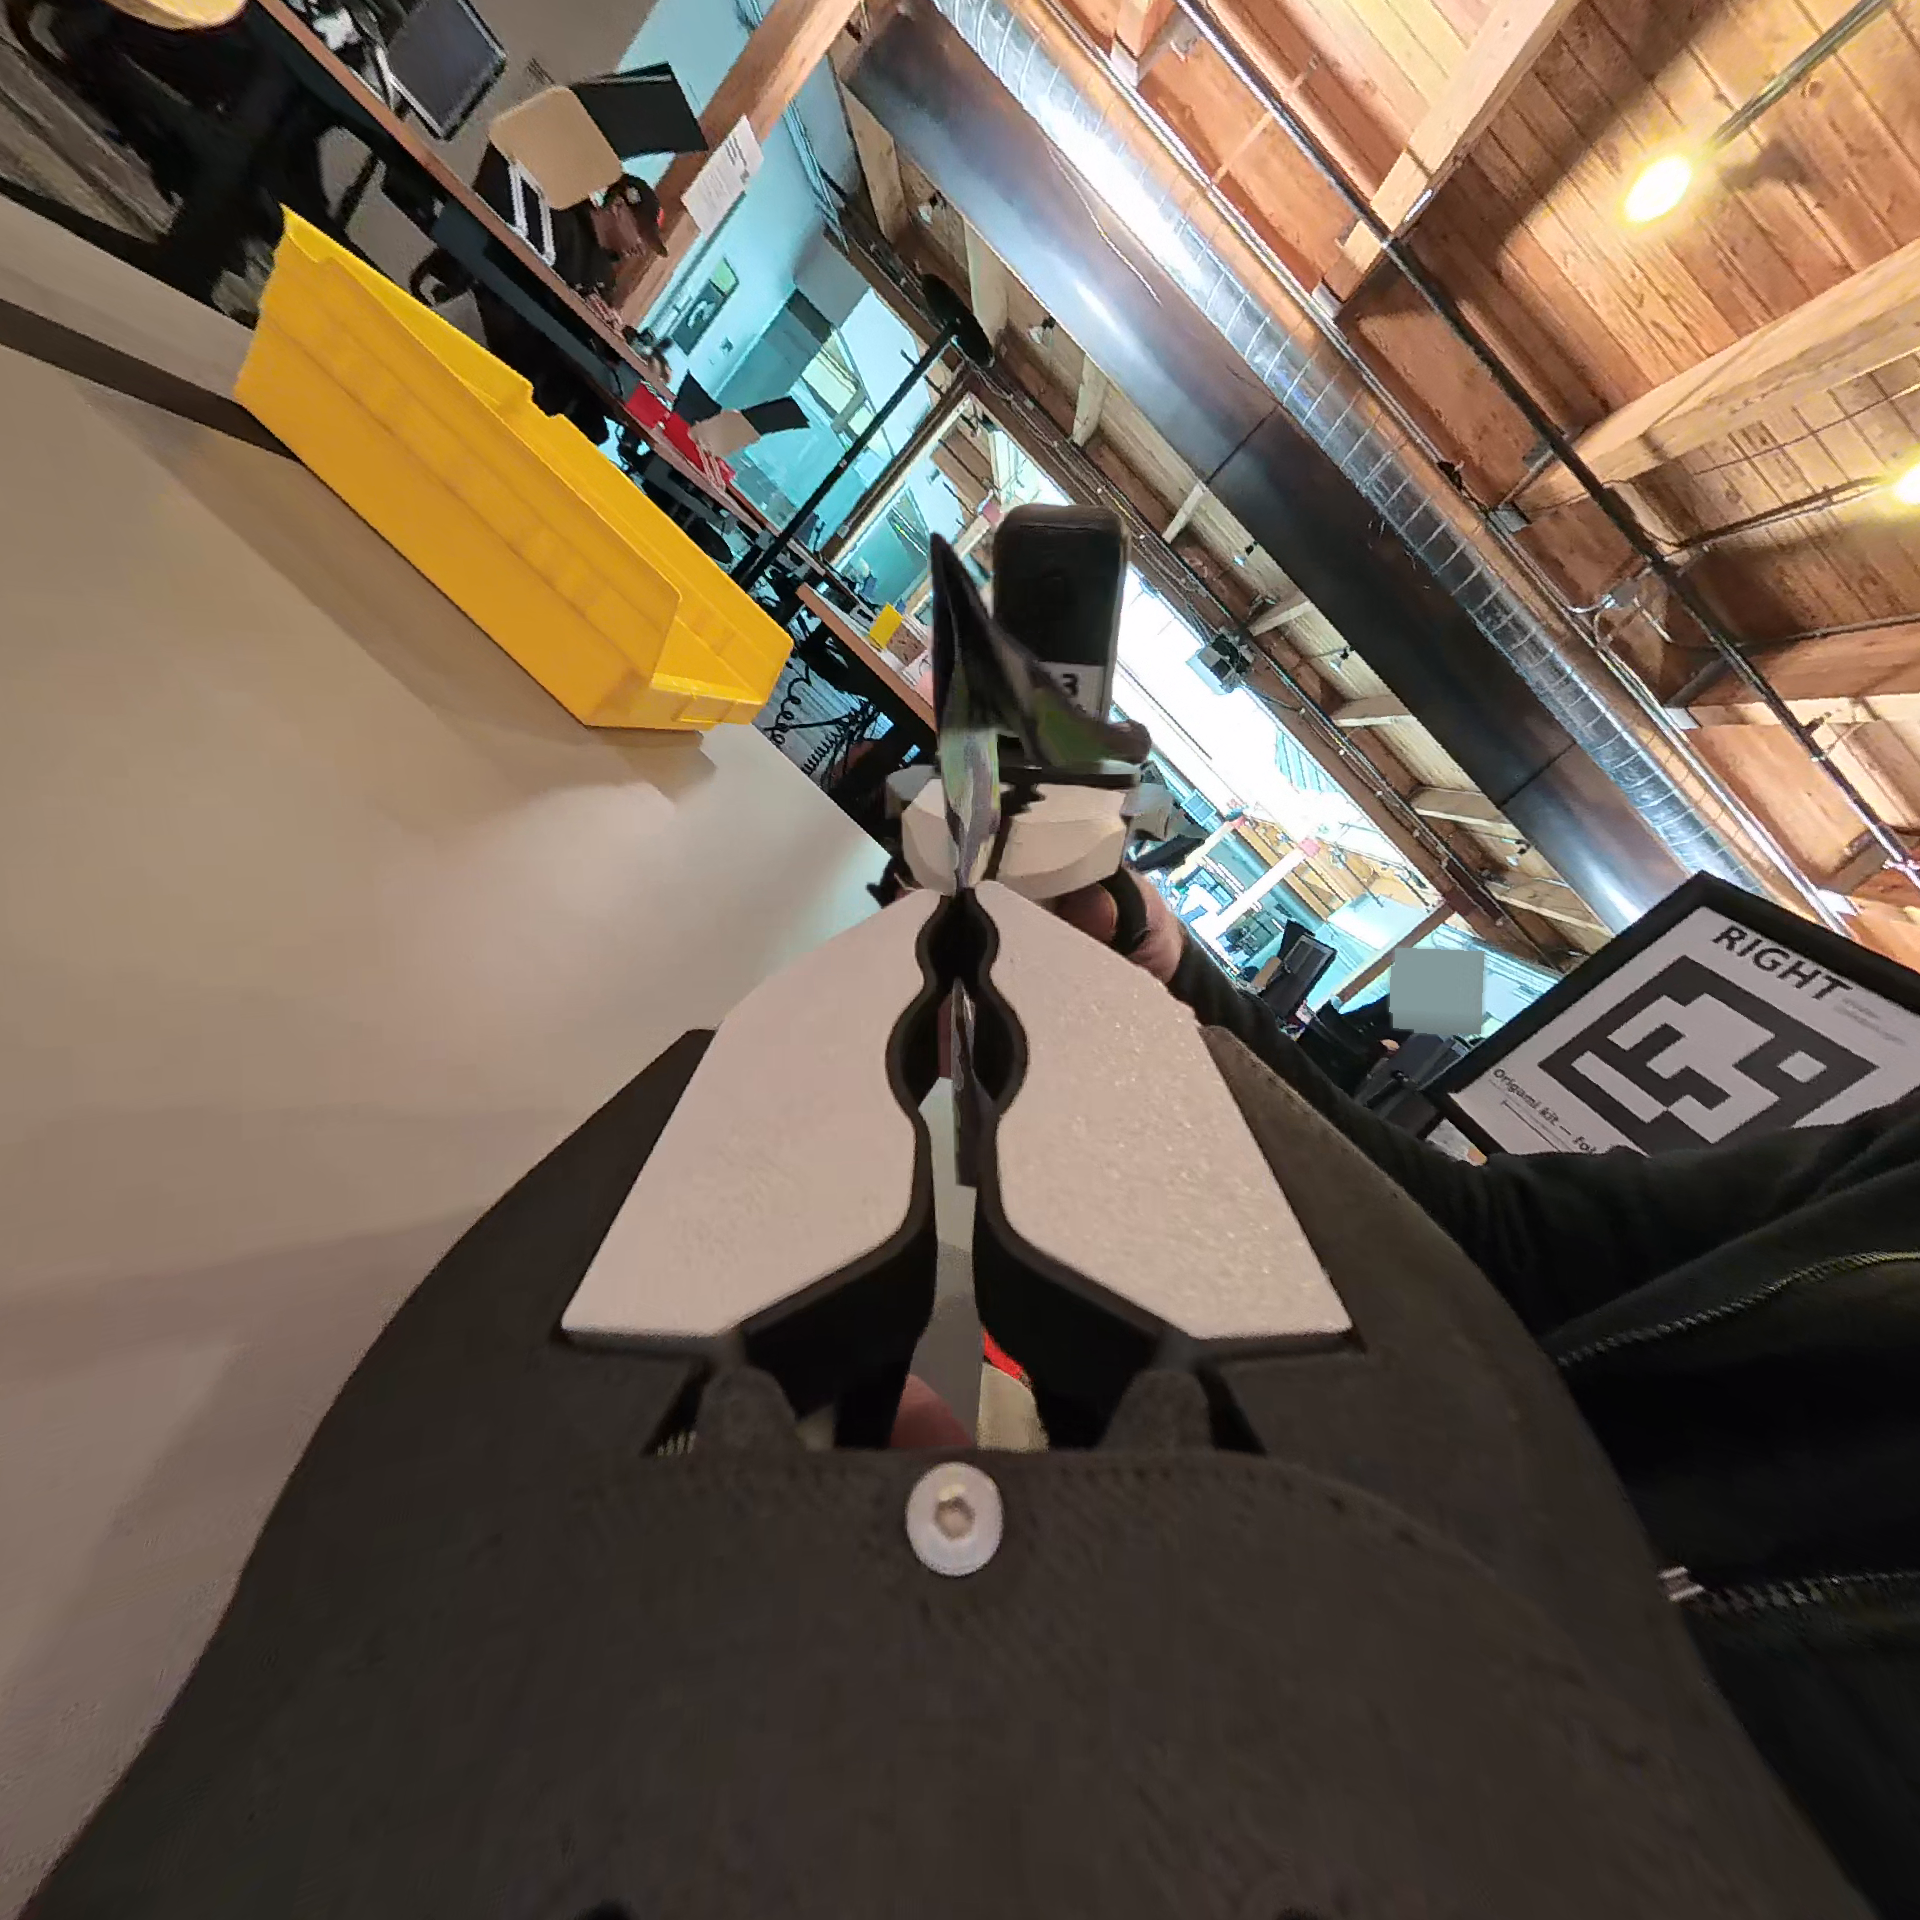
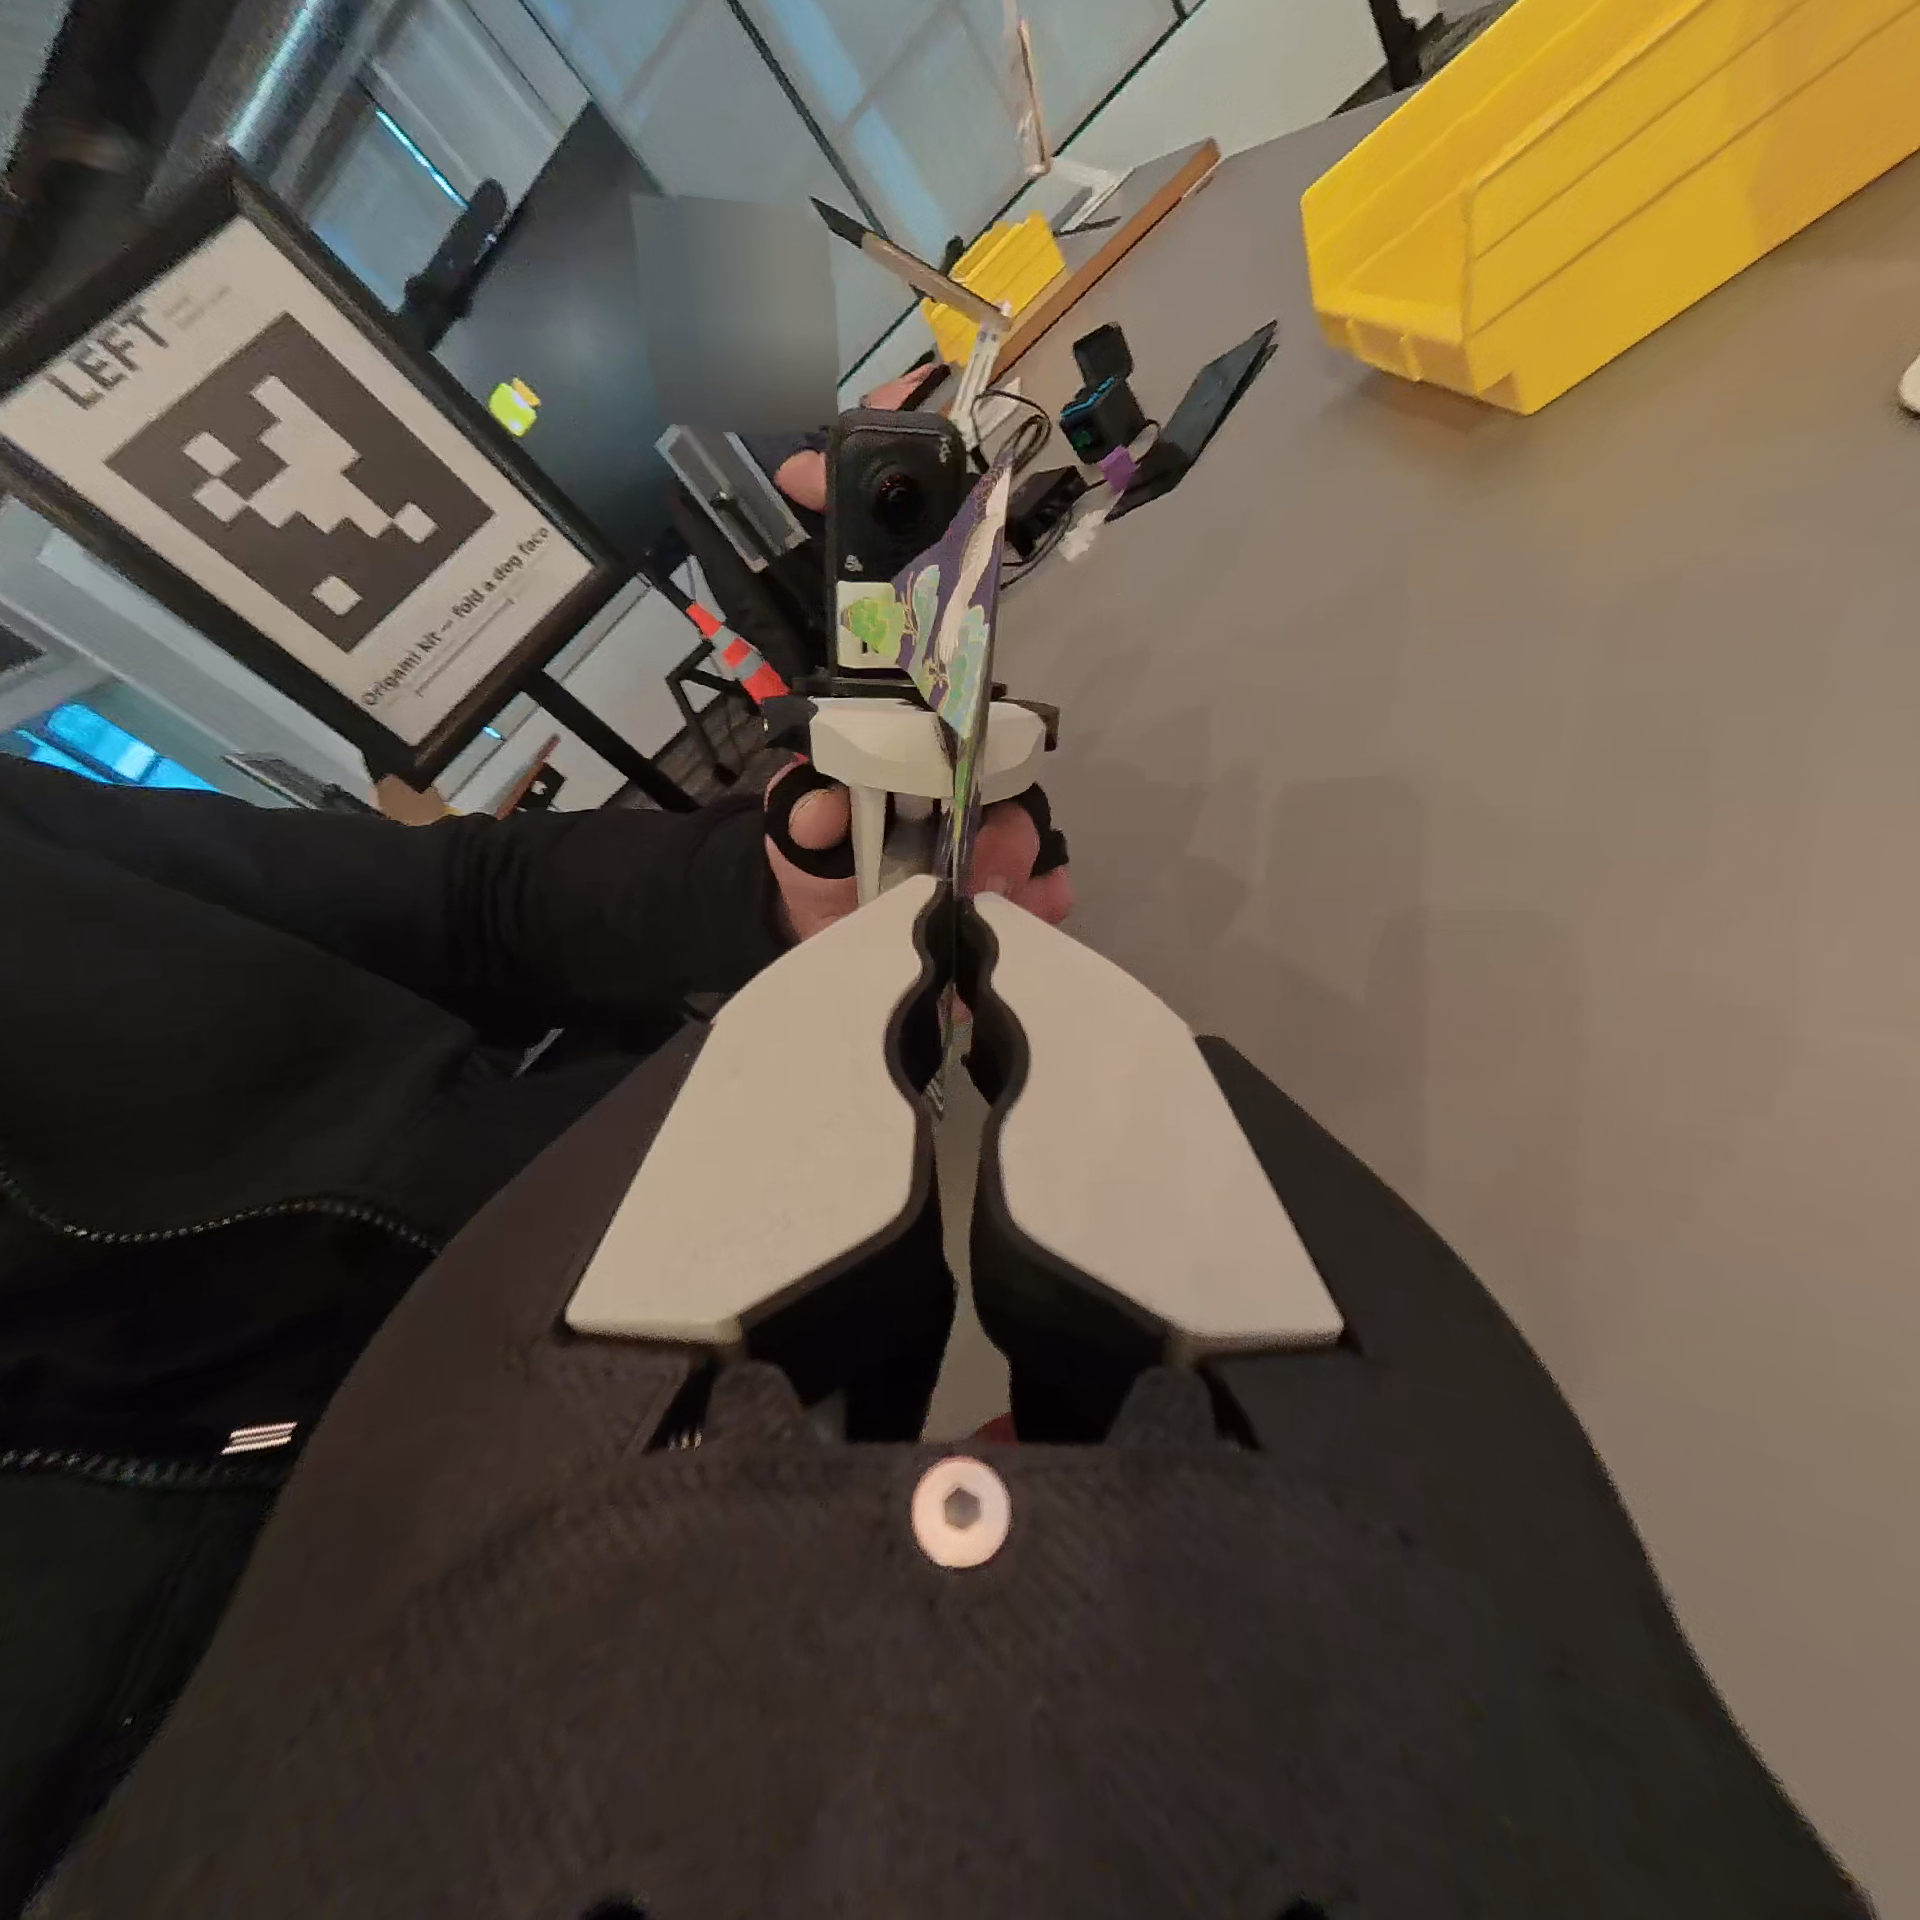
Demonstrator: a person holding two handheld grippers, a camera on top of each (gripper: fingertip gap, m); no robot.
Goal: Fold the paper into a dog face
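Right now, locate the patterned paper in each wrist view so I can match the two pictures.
Left wrist view: the paper stands edge-on at centre, pinched by the left gripper.
Right wrist view: the paper at centre, above the right gripper.
Shared landmark: the yellow bin on the table.

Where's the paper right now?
Held in the air between both grippers: the paper is pinched edge-on in the right gripper and the left gripper, above the table.

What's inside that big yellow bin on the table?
Can't tell. The yellow bin sits on the grey table, but both cameras see only its outer walls and rim, so whatever is inside stays hidden. Both grippers are busy pinching the patterned paper.
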